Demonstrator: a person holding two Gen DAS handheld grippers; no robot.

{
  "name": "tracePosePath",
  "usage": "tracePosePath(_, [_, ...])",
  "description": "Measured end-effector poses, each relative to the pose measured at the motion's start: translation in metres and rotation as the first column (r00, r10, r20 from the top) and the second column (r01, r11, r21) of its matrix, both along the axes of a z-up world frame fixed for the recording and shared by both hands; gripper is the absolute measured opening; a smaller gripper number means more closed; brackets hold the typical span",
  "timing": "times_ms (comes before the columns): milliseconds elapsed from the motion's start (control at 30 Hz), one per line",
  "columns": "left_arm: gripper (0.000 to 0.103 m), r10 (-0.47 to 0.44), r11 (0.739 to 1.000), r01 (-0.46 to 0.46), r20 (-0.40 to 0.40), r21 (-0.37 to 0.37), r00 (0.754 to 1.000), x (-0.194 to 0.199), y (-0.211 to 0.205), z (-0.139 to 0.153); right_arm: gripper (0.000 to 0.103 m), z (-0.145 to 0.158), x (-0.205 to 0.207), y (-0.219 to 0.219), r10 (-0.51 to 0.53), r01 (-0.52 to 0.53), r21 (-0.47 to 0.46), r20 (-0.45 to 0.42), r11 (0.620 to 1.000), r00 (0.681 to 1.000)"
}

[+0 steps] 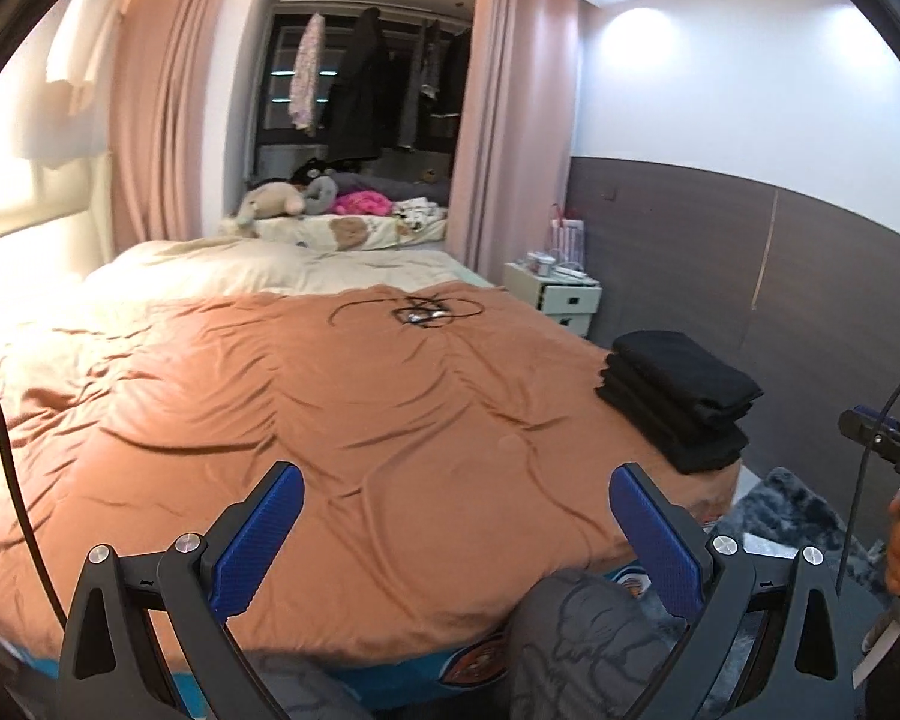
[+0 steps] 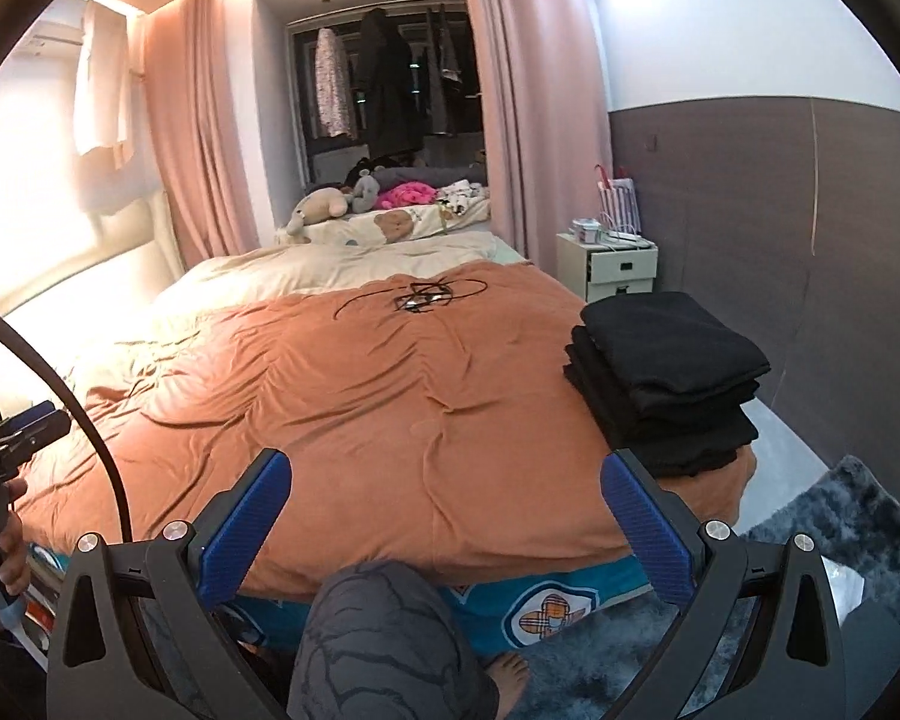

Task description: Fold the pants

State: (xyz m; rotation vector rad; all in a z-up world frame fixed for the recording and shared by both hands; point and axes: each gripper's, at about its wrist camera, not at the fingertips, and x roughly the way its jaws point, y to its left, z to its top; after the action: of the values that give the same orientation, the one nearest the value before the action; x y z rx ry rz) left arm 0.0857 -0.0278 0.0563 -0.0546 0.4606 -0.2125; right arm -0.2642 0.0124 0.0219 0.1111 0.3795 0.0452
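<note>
Pants (image 2: 666, 360): black, folded and stacked in a neat pile at the right edge of the bed, right of frame centre in both views.
Bed (image 2: 360, 420): orange cover, wrinkled; a tangled black cable (image 2: 417, 297) lies near its far end.
Left gripper (image 1: 450, 534): jaws spread wide, nothing between them, lower frame.
Right gripper (image 2: 444, 516): jaws spread wide, holding nothing, lower frame.

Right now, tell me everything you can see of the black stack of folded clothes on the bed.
The black stack of folded clothes looks like soft, matte dark fabric, several folded pieces piled flat, layers slightly offset, the top one smooth. Whether all are pants cannot be told. It sits near the right front corner of the orange bedspread, resting on it alone. Neither hand-held gripper touches it.
</note>
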Motion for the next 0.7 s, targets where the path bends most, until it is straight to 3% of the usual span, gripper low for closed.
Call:
tracePosePath(433, [0.103, 0.065, 0.997, -0.066, 0.017, 0.049, 0.998, -0.034, 0.012, -0.025, 0.103, -0.026, -0.014, 0.018, -0.01, 0.01, -0.009, -0.012, 1.0, 1.0])
tracePosePath(700, [0.103, 0.111, 0.991, -0.113, 0.037, 0.073, 0.993, -0.039, 0.011, -0.038, 0.103, -0.026, -0.014, 0.024, -0.006, 0.006, -0.004, -0.015, 1.0, 1.0])
